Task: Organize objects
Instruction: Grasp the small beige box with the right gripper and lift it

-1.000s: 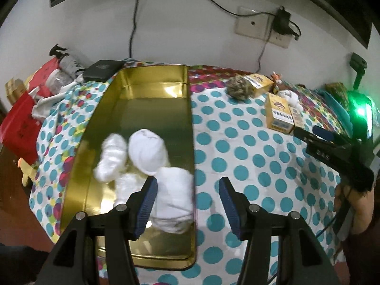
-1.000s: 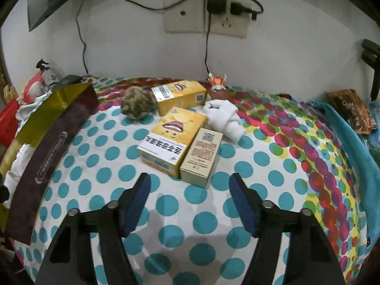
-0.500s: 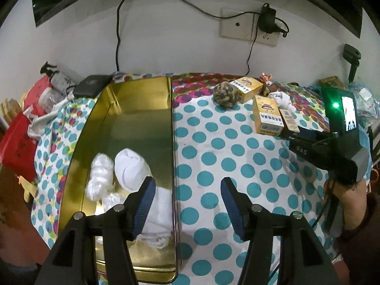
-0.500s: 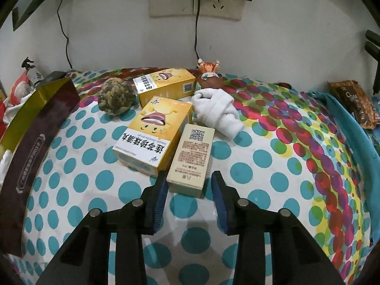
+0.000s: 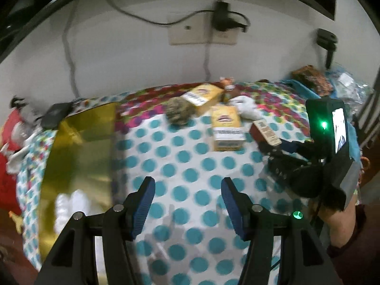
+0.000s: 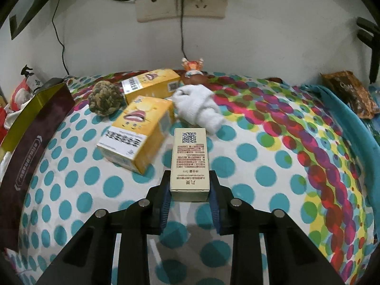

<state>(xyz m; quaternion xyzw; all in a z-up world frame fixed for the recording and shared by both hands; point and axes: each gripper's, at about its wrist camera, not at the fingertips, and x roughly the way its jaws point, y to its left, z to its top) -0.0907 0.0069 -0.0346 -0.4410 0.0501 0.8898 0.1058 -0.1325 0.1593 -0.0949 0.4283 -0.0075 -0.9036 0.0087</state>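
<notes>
My right gripper (image 6: 190, 190) is shut on the near end of a slim beige box (image 6: 190, 159), which also shows in the left wrist view (image 5: 267, 133). Beside it lie two yellow boxes (image 6: 140, 140) (image 6: 152, 84), a brown knitted ball (image 6: 105, 101) and a rolled white sock (image 6: 198, 110). My left gripper (image 5: 187, 201) is open and empty above the dotted cloth, right of the gold tray (image 5: 78, 152), which holds white socks (image 5: 71, 204).
A small figurine (image 6: 192, 67) stands at the wall behind the boxes. A snack bag (image 6: 351, 92) lies on a teal cloth (image 6: 344, 116) at the right. A black case (image 5: 54, 117) and red bags (image 5: 9, 166) sit left of the tray.
My right gripper moved forward and closed on the slim beige box. My left gripper swung right, away from the tray and socks, staying open.
</notes>
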